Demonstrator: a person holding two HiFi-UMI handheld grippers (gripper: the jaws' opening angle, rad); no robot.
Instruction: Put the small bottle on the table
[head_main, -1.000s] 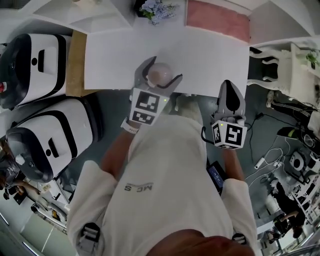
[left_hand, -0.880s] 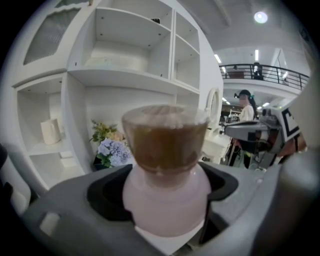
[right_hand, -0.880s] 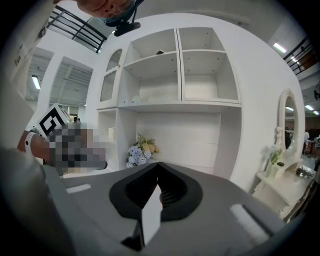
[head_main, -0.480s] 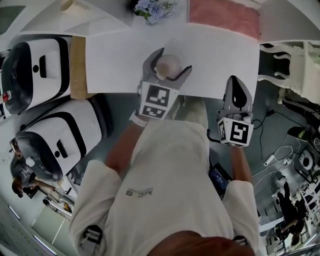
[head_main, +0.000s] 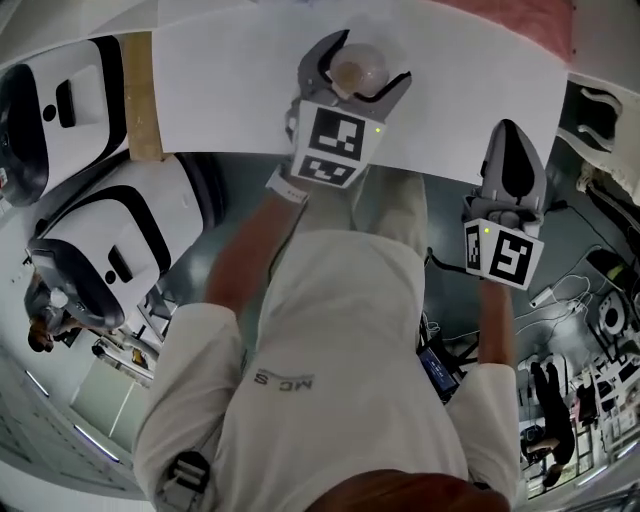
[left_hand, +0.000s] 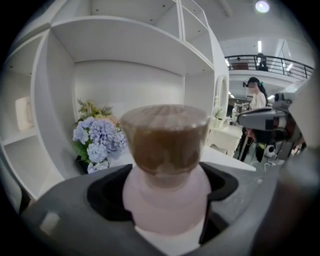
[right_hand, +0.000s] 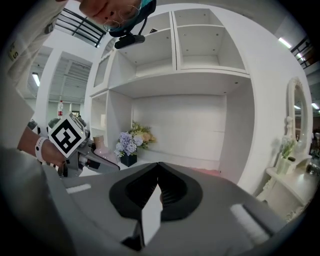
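Jaws of the left gripper (head_main: 364, 72) are closed partway round the bottle (left_hand: 165, 165), pressing its body from both sides just below the neck, while those of the right gripper (head_main: 508, 140) are pressed together with nothing between them. That gripper hangs off the near right edge of the desk (head_main: 220, 90). The bottle is held upright over the middle of the white desk, a little in from its near edge; whether its base touches the top cannot be told from any view. The step in hand looks like the setting down. To do it well, the person would probably keep the bottle plumb, lower it until the base sits flat, part the jaws only a little at first, then draw them back toward the near side without brushing the body. The bottle is small, with a rounded pale pink body that narrows to a short neck, and a wide, cloudy, brownish cap that flares out above. It seems top-heavy, so a sideways nudge on release could tip it. Flowers (left_hand: 95, 137) stand on the far side, well apart from it.
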